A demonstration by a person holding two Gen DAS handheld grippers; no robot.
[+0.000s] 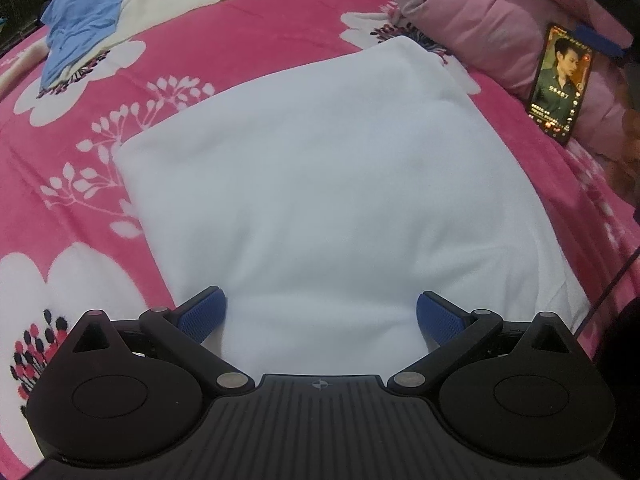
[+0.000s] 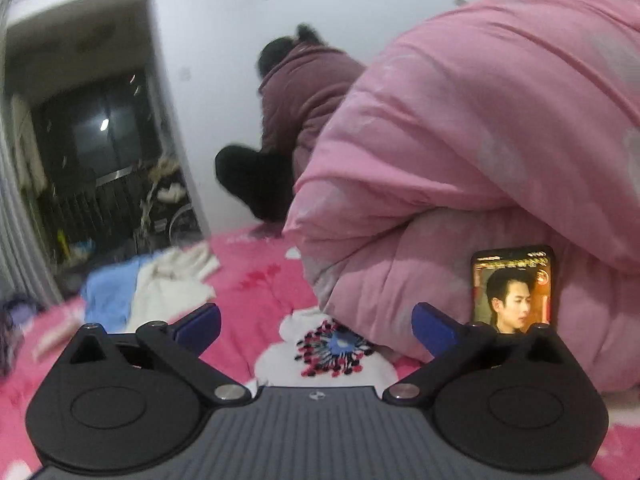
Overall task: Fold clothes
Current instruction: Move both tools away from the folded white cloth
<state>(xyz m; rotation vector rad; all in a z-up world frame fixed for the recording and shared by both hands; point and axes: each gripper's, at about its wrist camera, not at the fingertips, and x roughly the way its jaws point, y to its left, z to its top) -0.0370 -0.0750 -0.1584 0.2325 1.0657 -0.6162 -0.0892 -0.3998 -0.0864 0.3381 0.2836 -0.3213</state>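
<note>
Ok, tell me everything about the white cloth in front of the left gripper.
The white cloth is a soft, fleecy-looking piece, folded into a rough rectangle with smooth faces and few creases. It lies flat on the pink flowered blanket, one corner pointing toward the pink quilt. Its near edge sits between the open fingers of the left gripper, which do not pinch it.

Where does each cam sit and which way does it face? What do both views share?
Left wrist: on the left gripper, tilted down at the folded white cloth on the pink bedspread; its open blue fingers show.
Right wrist: on the right gripper, nearly level, facing the pink quilt, wall and doorway; open, nothing between the fingers.
Shared: phone, quilt, blue and cream clothes, bedspread.
</note>
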